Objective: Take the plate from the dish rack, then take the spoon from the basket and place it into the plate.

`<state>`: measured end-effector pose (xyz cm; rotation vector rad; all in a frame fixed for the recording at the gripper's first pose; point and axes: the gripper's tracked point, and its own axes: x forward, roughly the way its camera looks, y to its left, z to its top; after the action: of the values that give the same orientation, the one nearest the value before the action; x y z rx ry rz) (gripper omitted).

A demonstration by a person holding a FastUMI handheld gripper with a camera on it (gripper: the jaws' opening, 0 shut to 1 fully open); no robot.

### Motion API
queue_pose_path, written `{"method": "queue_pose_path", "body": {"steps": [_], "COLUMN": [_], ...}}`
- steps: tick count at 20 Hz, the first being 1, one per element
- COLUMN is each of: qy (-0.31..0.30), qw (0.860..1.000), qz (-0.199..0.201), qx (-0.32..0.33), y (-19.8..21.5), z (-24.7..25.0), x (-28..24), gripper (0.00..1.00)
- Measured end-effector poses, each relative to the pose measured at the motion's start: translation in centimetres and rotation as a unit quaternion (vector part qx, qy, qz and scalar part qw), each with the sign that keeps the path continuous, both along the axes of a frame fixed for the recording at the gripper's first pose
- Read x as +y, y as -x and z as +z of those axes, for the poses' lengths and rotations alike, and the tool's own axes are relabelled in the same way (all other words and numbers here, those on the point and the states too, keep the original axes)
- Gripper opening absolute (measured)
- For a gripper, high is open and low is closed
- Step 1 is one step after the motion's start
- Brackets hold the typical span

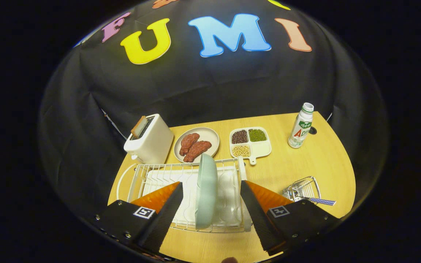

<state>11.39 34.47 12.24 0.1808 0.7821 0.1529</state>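
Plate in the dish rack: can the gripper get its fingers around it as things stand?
Probably yes. The plate stands on edge in the dish rack, between the open fingers of the gripper, with space on both sides. Nothing else in the rack appears to block closing on it.

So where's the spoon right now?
The spoon lies in the small wire basket on the table, beyond the open tool's right finger, right of the dish rack.
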Motion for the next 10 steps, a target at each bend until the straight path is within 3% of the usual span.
{"method": "queue_pose_path", "body": {"steps": [10], "qy": [0.029], "qw": [0.996], "qz": [-0.042], "qx": [0.078], "y": [-2.5], "z": [-4.9], "x": [0.9], "gripper": [0.97]}}
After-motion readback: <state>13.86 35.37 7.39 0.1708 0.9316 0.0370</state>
